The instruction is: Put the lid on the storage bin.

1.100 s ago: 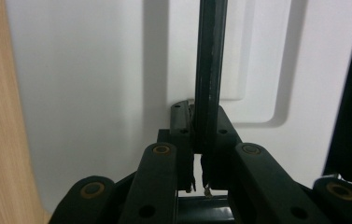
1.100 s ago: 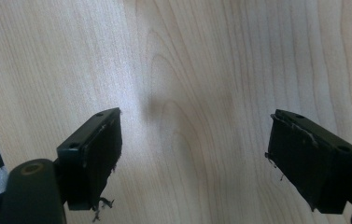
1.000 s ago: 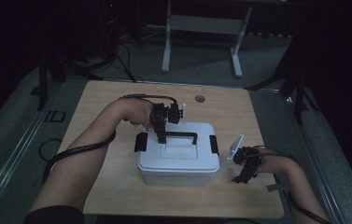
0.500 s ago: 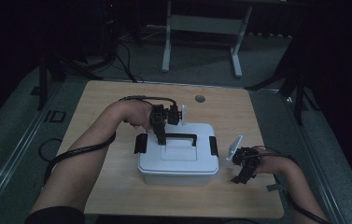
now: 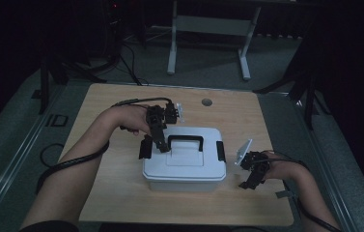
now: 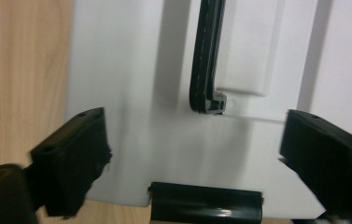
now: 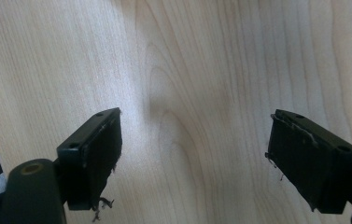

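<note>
Your forearms are bare, no sleeves reaching the wrists. Each hand-held gripper, the left (image 5: pixel 161 145) and the right (image 5: pixel 248 182), is black, with two blocky jaws whose faces carry small screw holes and frayed, worn pads. A black cable trails from each; a pale plate tops the right one.

Dim lab: wooden table (image 5: pixel 121 193), cables (image 5: pixel 131 67)

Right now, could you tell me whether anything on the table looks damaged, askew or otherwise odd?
Only small things. The pads of the right hand-held gripper are frayed, with loose threads at their edges. On the white storage box, the left latch looks swung outward, while the right latch lies flat. The black handle looks intact.
</note>
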Tool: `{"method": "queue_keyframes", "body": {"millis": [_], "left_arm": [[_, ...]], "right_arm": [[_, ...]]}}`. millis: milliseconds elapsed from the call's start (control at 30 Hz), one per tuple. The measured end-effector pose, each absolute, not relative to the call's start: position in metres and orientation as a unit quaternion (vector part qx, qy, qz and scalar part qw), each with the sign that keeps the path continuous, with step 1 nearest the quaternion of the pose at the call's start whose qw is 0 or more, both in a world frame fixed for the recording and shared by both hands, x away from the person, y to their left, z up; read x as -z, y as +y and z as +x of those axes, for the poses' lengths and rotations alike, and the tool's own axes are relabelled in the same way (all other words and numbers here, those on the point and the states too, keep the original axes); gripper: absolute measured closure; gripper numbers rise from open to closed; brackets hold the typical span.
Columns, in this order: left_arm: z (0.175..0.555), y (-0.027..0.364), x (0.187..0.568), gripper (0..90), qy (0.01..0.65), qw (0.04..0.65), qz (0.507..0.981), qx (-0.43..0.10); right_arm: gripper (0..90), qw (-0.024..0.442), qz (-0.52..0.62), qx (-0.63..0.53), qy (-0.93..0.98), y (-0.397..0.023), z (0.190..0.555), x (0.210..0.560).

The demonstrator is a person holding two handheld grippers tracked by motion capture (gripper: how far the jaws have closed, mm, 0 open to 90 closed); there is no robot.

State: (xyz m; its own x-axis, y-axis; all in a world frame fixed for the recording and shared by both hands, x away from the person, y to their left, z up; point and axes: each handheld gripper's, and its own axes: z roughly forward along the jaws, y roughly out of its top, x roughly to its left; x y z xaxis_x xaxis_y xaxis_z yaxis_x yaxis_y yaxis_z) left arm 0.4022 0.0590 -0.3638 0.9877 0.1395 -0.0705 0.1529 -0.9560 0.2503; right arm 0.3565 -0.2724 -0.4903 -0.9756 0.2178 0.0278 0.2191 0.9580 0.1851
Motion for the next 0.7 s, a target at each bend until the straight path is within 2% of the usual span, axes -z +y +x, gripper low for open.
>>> {"method": "queue_keyframes", "body": {"millis": [400, 700], "left_arm": [[0.387, 0.11, 0.36, 2.4, 0.095, 0.141, 0.985, 0.008], [0.378, 0.141, 0.377, 2.4, 0.114, 0.126, 0.985, 0.009]], "right_arm": [[17.4, -0.004, -0.122, 0.096, -0.988, -0.28, 0.357, 0.485], [17.4, -0.008, -0.133, 0.098, -0.986, -0.287, 0.356, 0.483]]}}
